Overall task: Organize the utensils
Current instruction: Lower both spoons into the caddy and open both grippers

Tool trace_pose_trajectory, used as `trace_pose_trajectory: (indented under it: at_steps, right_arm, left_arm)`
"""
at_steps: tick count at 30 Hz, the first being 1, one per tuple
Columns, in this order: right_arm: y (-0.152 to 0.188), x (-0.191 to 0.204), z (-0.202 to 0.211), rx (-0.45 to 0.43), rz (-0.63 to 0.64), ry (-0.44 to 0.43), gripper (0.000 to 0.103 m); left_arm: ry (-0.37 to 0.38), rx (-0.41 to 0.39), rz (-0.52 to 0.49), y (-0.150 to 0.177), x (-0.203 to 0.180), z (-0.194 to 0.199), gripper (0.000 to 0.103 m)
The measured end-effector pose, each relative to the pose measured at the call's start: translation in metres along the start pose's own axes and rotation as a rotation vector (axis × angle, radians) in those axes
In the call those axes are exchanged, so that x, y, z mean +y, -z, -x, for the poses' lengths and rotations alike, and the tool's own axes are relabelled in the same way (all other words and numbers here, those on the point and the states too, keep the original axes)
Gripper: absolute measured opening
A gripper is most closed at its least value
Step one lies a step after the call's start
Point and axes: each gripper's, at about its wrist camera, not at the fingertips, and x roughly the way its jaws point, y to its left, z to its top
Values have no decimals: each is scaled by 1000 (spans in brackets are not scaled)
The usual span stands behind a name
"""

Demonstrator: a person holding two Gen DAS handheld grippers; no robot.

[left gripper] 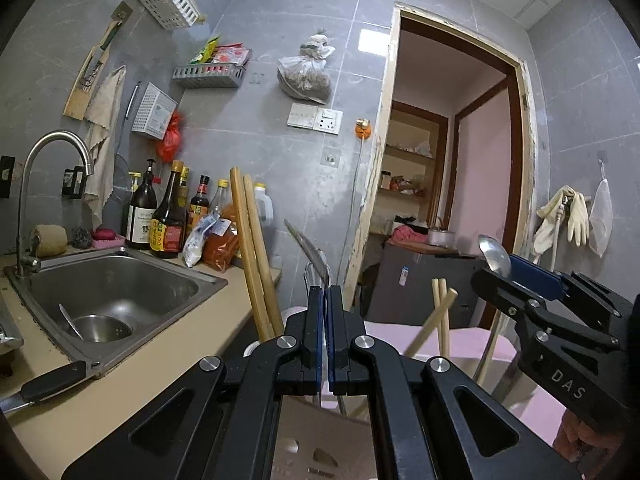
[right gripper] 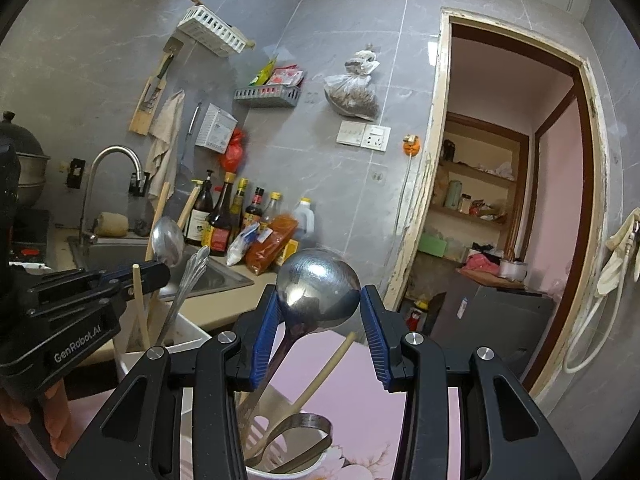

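Observation:
My left gripper [left gripper: 325, 312] is shut on the thin neck of a steel spoon [right gripper: 168, 240], whose bowl stands above the tips; in the right wrist view the left gripper [right gripper: 158, 271] is at the left. My right gripper [right gripper: 320, 312] is shut on the round bowl of a large steel ladle [right gripper: 318, 288], whose handle runs down into a white holder [right gripper: 188, 332]. In the left wrist view the right gripper [left gripper: 496, 278] is at the right, with the ladle [left gripper: 494, 256] above it. Wooden chopsticks [left gripper: 256, 260], an ornate metal handle [right gripper: 196, 268] and a slotted spatula [right gripper: 260, 420] stand in the holder.
A steel sink [left gripper: 120, 280] with a faucet [left gripper: 56, 148] lies to the left. Sauce bottles [left gripper: 168, 216] line the wall, and a black-handled knife [left gripper: 52, 384] lies on the beige counter [left gripper: 168, 356]. A pink surface [right gripper: 360, 392] lies under the holder. An open doorway [left gripper: 452, 168] is at the right.

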Motion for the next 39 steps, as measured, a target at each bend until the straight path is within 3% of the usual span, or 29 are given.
trace_pose_trajectory:
  at_steps: [5, 10, 20, 26, 30, 35, 39]
  right_arm:
    - [1, 1, 0, 11, -17, -29, 39]
    - [2, 0, 1, 8, -41, -51, 40]
    - [-2, -20, 7, -10, -182, -78, 48]
    - [-3, -34, 18, -21, -247, -39, 52]
    - [-6, -38, 31, -43, -260, -20, 65]
    - [-9, -39, 54, -69, -247, 8, 69]
    - [-9, -41, 72, -78, -239, 30, 75]
  left_arm:
    - [3, 6, 4, 1, 1, 3, 4]
    - [20, -6, 43, -2, 6, 9, 22]
    - [43, -32, 83, -12, 7, 21, 32]
    - [53, -53, 87, -20, 5, 31, 41]
    - [58, -52, 83, -24, 2, 37, 48]
    - [63, -31, 76, -25, -4, 42, 56]
    - [73, -25, 72, -25, -11, 49, 73]
